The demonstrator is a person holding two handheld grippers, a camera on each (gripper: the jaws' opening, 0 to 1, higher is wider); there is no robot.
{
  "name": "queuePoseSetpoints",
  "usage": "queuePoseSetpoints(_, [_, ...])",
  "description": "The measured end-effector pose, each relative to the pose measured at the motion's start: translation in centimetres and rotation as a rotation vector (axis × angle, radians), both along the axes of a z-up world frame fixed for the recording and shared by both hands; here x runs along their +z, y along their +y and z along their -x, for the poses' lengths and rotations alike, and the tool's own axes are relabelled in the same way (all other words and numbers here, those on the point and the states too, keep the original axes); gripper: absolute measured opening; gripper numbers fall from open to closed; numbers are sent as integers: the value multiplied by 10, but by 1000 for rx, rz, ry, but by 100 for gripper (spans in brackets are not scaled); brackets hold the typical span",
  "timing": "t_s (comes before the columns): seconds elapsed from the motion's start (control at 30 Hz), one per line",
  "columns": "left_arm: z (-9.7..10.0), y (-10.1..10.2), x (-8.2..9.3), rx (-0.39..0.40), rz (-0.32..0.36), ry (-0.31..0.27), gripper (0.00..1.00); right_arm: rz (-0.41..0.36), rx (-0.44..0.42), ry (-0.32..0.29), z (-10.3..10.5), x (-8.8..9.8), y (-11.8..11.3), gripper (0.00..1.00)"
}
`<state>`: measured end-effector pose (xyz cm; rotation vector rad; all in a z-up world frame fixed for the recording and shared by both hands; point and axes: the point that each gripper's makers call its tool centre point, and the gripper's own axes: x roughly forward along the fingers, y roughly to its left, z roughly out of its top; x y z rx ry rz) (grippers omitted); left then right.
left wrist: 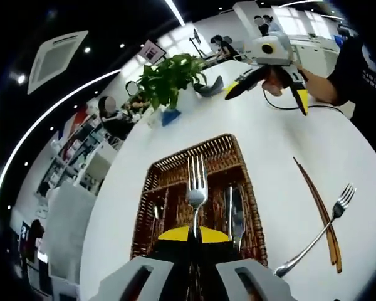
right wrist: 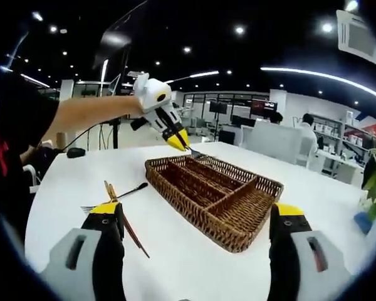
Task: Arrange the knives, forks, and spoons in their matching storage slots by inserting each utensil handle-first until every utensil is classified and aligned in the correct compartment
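Observation:
My left gripper (left wrist: pixel 194 236) is shut on the handle of a silver fork (left wrist: pixel 196 183), whose tines point away from me over the brown wicker tray (left wrist: pixel 151 188). A knife (left wrist: pixel 236 213) lies in one of the tray's slots. In the right gripper view, the left gripper (right wrist: pixel 179 140) holds the fork (right wrist: pixel 198 154) at the wicker tray's (right wrist: pixel 238 235) far left corner. My right gripper (right wrist: pixel 197 213) is open, jaws wide apart with nothing between them, and shows beyond the tray as the right gripper (left wrist: pixel 268 94). A second fork (left wrist: pixel 319 233) and brown chopsticks (left wrist: pixel 314 207) lie on the white table.
A potted plant (left wrist: pixel 169 78) stands at the table's far edge behind the tray. The second fork (right wrist: pixel 116 195) and chopsticks (right wrist: pixel 126 222) lie left of the tray. A person's arm (right wrist: pixel 88 113) reaches over the table. Desks and people fill the office behind.

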<state>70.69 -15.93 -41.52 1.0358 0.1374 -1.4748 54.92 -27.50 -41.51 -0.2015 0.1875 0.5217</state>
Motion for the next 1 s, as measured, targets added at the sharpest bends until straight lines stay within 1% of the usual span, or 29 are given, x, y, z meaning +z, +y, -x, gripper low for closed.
queuePoseSetpoints(0.03, [-2,-2,2,-11,5,4,1,-5,-1,3,0,-1,-1,99])
queuePoseSetpoints(0.07, [-5,-3,3,-5,7,6,1,-11,-2,7,-1,-1,-2,99])
queuePoseSetpoints(0.13, [-17,-4,6,8,-4,-20,1,-14,-6,7,-1,-1,-3,99])
queuePoseSetpoints(0.17, [-21,-6,8,11,-2,-16,1,-15,-9,7,-1,-1,-3,99])
queuePoseSetpoints(0.2, [-23,-9,12,5,10,-16,1,-16,-9,7,-1,-1,-4,99])
queuePoseSetpoints(0.3, [-32,-14,20,3,11,-35,1,-19,-16,6,-1,-1,-5,99])
queuePoseSetpoints(0.37, [-38,-18,25,5,18,-38,1,-24,-18,6,-2,0,-6,99])
queuePoseSetpoints(0.5, [-50,-23,29,15,15,-46,1,-32,-16,6,-1,1,-5,99])
queuePoseSetpoints(0.7, [-63,-26,31,35,4,-56,1,-33,-28,6,-2,1,-9,99])
queuePoseSetpoints(0.83, [-66,-31,31,52,20,-43,1,-39,-34,3,-2,2,-10,99])
queuePoseSetpoints(0.87, [-68,-31,29,53,14,-44,1,-41,-36,2,-3,2,-10,99])
queuePoseSetpoints(0.93, [-71,-31,26,61,1,-53,1,-86,-45,-2,-4,6,-9,99])
queuePoseSetpoints(1.0, [-73,-31,27,65,2,-51,1,-95,-47,-1,-4,6,-10,99])
